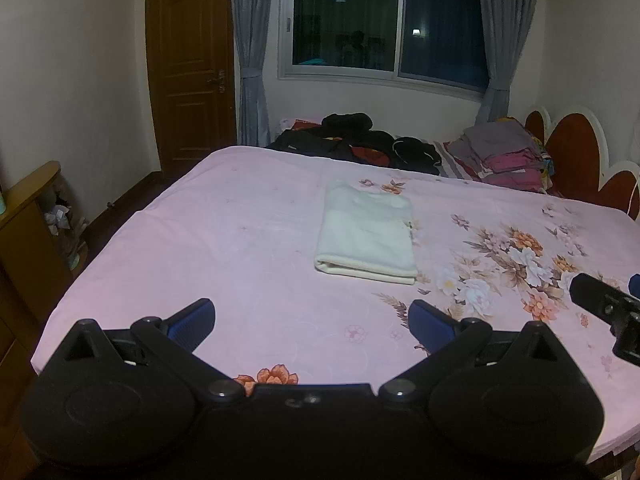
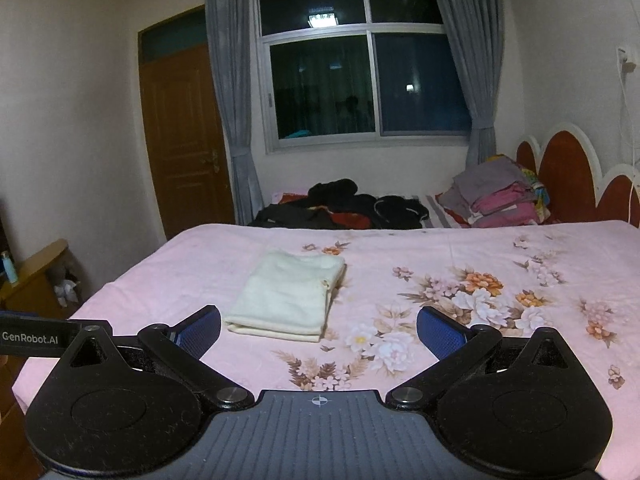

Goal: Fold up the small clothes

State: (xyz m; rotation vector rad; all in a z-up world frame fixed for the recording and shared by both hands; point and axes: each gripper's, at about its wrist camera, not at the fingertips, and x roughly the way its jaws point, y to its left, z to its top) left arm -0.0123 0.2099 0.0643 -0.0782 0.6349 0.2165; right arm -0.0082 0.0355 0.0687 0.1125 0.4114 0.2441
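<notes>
Two grippers hang wide apart-fingered over the pink floral bedsheet (image 1: 248,216), both empty: left gripper (image 1: 312,316), right gripper (image 2: 319,328). The cream folded garment (image 1: 366,236) lies flat just beyond them. Only the left view catches the other tool at its right edge. Behind the garment, dark clothes (image 2: 340,206) and what looks like a folded stack (image 2: 496,198).

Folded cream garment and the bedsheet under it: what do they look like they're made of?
The folded cream garment looks like a soft, thick knit or fleece: matte, slightly fuzzy, with rounded, bulky fold edges. The exact fibre cannot be told. The pink floral bedsheet looks like thin woven cotton or a blend: smooth, flat-lying, with printed flowers and faint creases. Both grippers hang open above it, holding nothing.
</notes>
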